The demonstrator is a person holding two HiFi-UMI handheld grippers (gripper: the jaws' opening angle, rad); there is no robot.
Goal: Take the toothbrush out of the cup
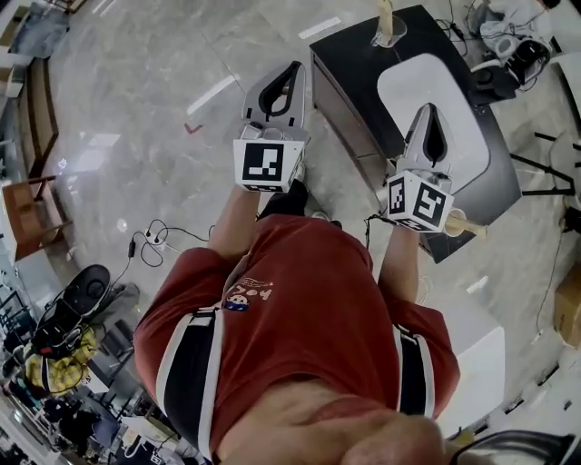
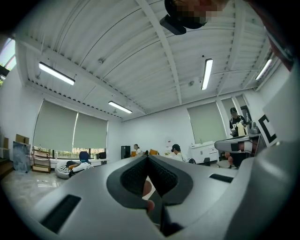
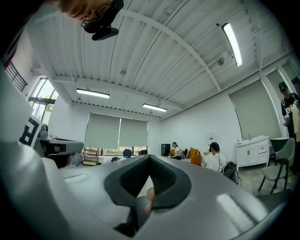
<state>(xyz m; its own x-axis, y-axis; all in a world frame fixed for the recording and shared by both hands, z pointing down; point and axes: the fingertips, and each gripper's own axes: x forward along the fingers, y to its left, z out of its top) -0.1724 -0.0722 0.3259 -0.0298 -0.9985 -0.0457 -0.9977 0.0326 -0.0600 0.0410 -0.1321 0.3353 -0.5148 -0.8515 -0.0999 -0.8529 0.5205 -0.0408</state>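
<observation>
In the head view a black table [image 1: 349, 54] with a white mat [image 1: 436, 104] stands ahead at the upper right. A clear cup [image 1: 390, 36] with a pale upright handle in it, probably the toothbrush [image 1: 386, 14], sits at the table's far edge. My left gripper [image 1: 292, 68] is held out over the floor, left of the table, jaws shut and empty. My right gripper [image 1: 430, 109] hovers over the white mat, also shut and empty. Both gripper views look level across the room and show the left gripper [image 2: 148, 157] and the right gripper [image 3: 149, 157] with jaws together; neither shows the cup.
A second beige cup-like thing [image 1: 463, 224] lies at the table's near corner beside my right gripper. A power strip with cables [image 1: 156, 239] lies on the floor at left. Chair legs [image 1: 545, 163] stand right of the table. Seated people [image 2: 176, 151] are far across the room.
</observation>
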